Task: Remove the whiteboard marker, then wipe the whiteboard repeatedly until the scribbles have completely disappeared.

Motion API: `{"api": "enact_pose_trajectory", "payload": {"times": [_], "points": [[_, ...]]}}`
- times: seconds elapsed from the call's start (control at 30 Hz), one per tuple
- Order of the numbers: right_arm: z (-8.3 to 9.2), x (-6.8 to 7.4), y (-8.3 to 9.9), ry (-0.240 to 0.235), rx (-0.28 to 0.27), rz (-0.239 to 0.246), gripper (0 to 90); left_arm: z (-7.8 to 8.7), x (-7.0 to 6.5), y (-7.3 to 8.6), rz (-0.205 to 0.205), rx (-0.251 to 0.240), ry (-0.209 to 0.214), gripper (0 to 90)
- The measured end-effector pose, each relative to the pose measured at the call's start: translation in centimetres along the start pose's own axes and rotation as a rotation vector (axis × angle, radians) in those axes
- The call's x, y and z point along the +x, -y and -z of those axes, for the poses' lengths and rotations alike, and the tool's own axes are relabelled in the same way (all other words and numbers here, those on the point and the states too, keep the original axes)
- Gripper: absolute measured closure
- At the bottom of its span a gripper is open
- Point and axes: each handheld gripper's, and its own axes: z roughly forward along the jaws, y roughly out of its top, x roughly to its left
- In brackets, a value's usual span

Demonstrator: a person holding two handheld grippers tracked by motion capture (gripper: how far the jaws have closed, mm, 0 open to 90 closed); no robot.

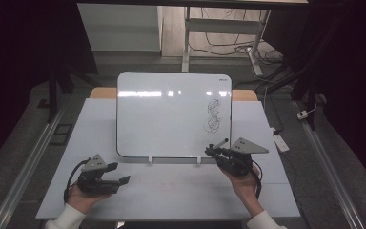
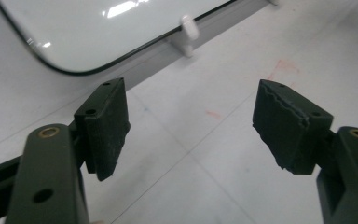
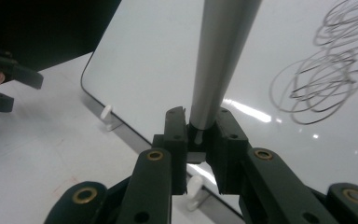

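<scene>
High view: right tool (image 1: 218, 151) grips a marker (image 1: 220, 143) near whiteboard (image 1: 171, 114) scribbles (image 1: 213, 116), none readable; left tool (image 1: 119, 174) gapes empty.

Overhead light is glaring in white patches on the whiteboard (image 1: 171, 114), while the room around is lying dark. The surface (image 1: 171, 191) is showing soft, faint shadows. In the right gripper view, the near marker (image 3: 219, 60) is blurring.
</scene>
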Motion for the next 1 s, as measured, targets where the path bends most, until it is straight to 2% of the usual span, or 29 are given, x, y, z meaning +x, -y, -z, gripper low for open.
{"api": "enact_pose_trajectory", "payload": {"times": [0.27,0.43,0.5,0.53,0.63,0.73,0.77,0.87,0.93,1.0], "points": [[0.7,-1.3,-0.8,0.048,-0.051,0.031,77.5,-0.2,0.6,0.3,0.023,0.005,-0.002,22.0],[0.4,-3.8,-3.2,0.093,-0.111,0.034,77.5,-0.3,0.6,0.3,0.029,0.006,0.0,18.8],[-0.6,-5.4,-4.8,0.134,-0.127,0.044,77.5,-0.4,0.6,0.4,0.029,0.008,0.006,17.5],[-0.6,-5.4,-4.8,0.134,-0.127,0.044,77.5,-0.5,0.6,0.4,0.029,0.008,0.008,17.5],[-1.8,-6.9,-6.3,0.175,-0.136,0.053,77.6,-0.6,0.5,0.5,0.028,0.005,0.01,17.4],[-2.9,-8.3,-7.6,0.211,-0.152,0.043,77.5,-0.7,0.6,0.5,0.025,0.007,0.007,17.4],[-3.8,-9.0,-8.2,0.226,-0.149,0.043,77.5,-0.8,0.6,0.5,0.026,0.01,0.004,17.4],[-4.6,-9.6,-8.6,0.236,-0.142,0.045,77.5,-0.8,0.8,0.6,0.032,0.008,0.0,17.5],[-5.1,-10.2,-9.0,0.263,-0.141,0.056,77.5,-0.7,0.8,0.7,0.036,0.005,-0.002,17.7],[-5.5,-10.9,-9.4,0.278,-0.142,0.045,77.5,-0.6,0.8,0.7,0.037,0.003,-0.007,17.8]]}}
